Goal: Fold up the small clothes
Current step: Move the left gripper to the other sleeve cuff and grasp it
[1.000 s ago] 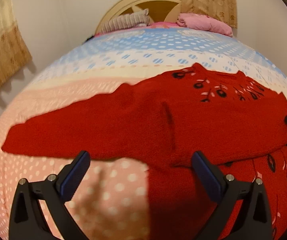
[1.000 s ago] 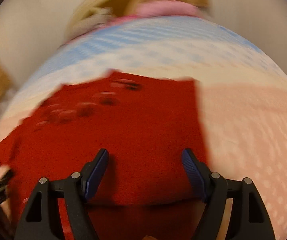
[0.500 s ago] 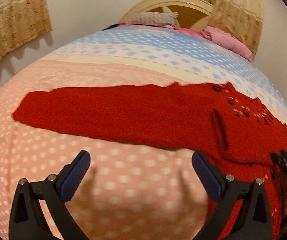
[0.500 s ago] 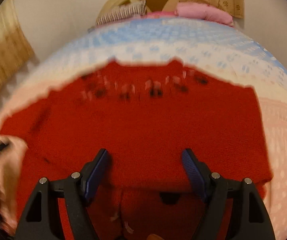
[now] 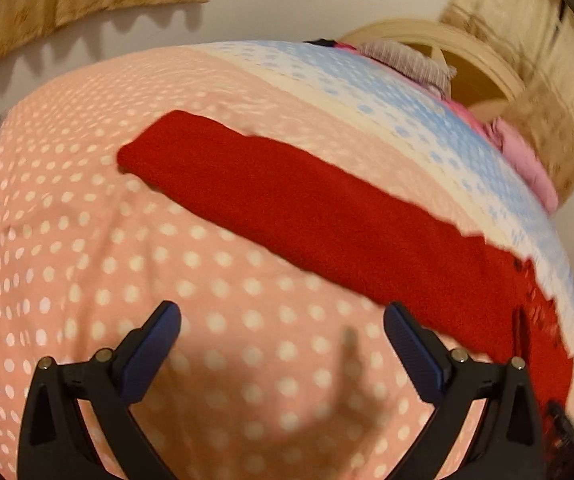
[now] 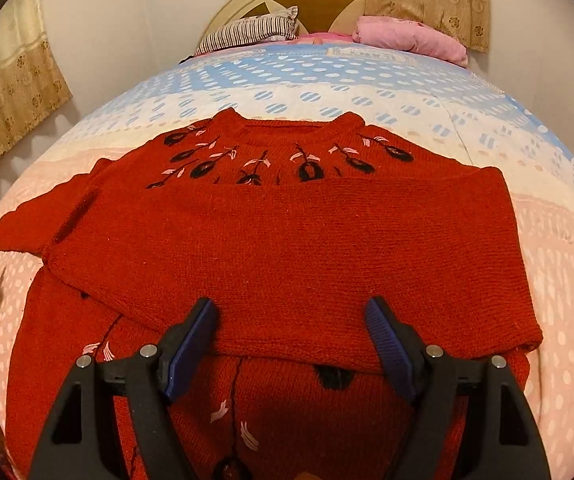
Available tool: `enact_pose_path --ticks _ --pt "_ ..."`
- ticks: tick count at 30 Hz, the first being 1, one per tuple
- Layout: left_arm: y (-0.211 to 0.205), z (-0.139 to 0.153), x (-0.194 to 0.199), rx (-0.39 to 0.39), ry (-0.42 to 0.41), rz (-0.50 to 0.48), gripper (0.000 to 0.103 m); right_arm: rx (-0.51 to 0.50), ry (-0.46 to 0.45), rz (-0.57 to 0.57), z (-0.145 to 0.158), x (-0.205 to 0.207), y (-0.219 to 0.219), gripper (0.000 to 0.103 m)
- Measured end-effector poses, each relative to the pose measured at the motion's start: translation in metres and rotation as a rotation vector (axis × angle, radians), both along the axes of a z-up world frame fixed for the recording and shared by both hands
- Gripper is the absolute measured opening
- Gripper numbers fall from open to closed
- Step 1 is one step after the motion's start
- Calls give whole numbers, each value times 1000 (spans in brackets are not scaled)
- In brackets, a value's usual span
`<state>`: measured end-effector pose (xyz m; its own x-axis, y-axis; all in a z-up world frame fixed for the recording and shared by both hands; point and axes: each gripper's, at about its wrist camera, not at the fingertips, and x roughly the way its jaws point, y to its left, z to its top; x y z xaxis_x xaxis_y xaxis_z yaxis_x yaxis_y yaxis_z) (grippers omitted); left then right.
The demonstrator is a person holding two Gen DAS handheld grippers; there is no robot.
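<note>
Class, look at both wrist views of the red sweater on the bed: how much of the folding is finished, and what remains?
Done: one sleeve of the red sweater is folded across its chest. In hand: nothing; the right gripper is open above that sleeve, and the left gripper is open over the dotted bedspread, near the other sleeve, which lies stretched out. Left: fold that sleeve in, then fold the body.

Bed [image 6: 467, 92]: dotted cover, pink near the jaws, cream and blue beyond.
Red sweater [image 6: 287, 248]: lies flat on the cover ahead of the right jaws (one sleeve folded across the body).
Striped pillow [image 6: 251, 32]: far end, left.
Pink bundle [image 6: 411, 38]: far end, right.
</note>
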<state>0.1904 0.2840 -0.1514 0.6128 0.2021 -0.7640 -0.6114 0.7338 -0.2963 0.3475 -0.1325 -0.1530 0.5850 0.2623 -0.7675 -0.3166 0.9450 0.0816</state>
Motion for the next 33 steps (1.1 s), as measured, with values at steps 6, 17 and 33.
enact_pose_path --ticks 6,17,33 --pt "51 3 -13 -176 -177 70 93 -6 -9 -3 0 -2 0 79" --pt "102 -22 -14 -504 -403 103 91 -18 -16 -8 1 -4 1 80" --pt "119 -21 1 -385 -394 191 91 -21 -24 -16 1 -6 1 82"
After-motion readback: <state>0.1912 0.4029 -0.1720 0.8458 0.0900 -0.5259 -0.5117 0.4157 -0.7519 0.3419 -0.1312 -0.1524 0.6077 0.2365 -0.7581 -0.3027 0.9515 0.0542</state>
